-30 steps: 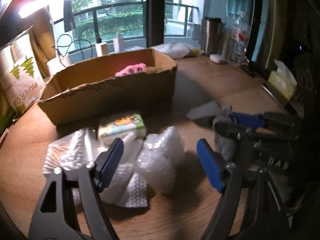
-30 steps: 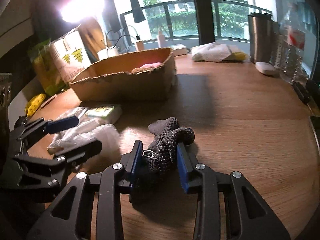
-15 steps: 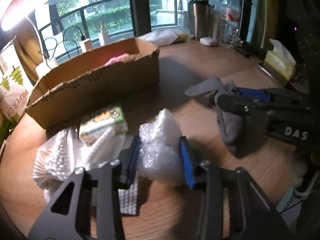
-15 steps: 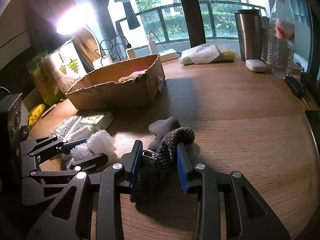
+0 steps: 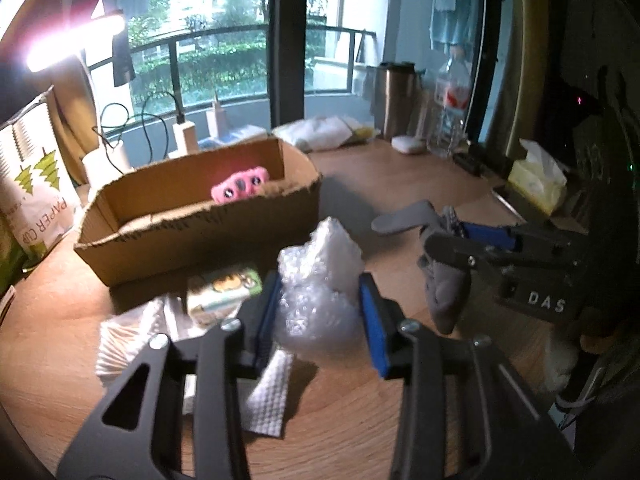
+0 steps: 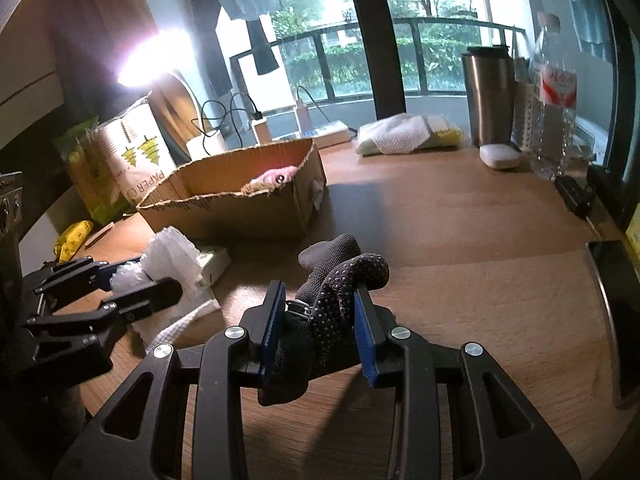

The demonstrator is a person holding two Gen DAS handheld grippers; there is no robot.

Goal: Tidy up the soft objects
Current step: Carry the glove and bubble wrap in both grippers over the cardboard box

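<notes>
The left tongs (image 5: 320, 320) are closed onto a crumpled wad of clear bubble wrap (image 5: 320, 280), its blue pads pressing in from both sides, the wad held above the wooden tabletop (image 5: 400, 184). The right tongs (image 6: 318, 328) are clamped on a dark grey knitted glove with pale grip dots (image 6: 332, 288), which droops below the pads (its cuff end juts up ahead of them). Ahead of both tongs and to their left sits an open brown cardboard box (image 5: 192, 224) with a torn front rim, a pink soft toy with dark eyes (image 5: 240, 186) lying inside it. Just beyond the left tongs, on the near side of the box, lie a small green-and-yellow printed tissue pack (image 5: 224, 292) and a white textured paper towel (image 5: 268, 396).
</notes>
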